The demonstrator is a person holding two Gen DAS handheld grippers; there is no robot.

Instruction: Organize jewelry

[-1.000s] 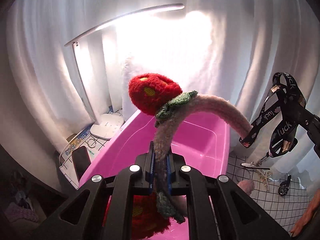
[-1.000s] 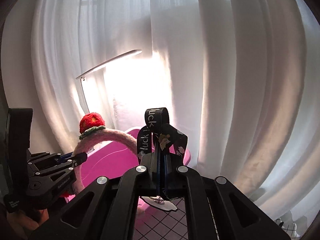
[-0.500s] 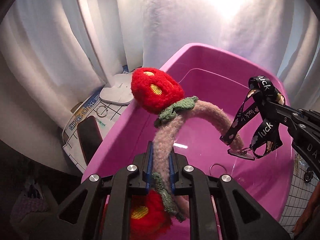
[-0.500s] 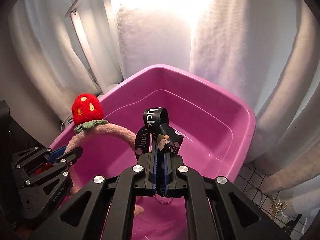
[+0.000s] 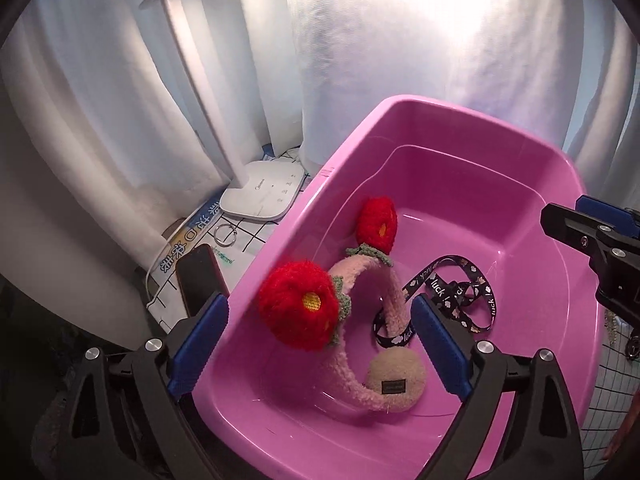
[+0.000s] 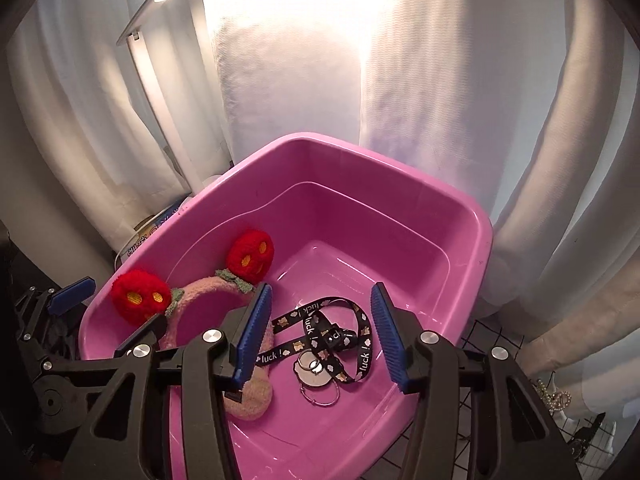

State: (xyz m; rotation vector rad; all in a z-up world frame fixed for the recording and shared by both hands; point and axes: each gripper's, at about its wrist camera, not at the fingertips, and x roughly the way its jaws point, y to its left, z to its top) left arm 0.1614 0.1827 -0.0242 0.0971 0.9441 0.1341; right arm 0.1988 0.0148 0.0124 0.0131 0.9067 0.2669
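Left gripper point(image 5: 320, 328) and right gripper point(image 6: 318, 334) hung over pink tub point(image 6: 472, 256), jaws opening, nothing between; fuzzy headband point(image 5: 372, 280), black lanyard point(image 6: 332, 328) lay inside for sorting.

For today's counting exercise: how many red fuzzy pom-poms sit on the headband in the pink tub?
2. One pom-pom is near the tub's left wall, closest to the left gripper; the other pom-pom is farther back along the pink headband. None seems hidden.
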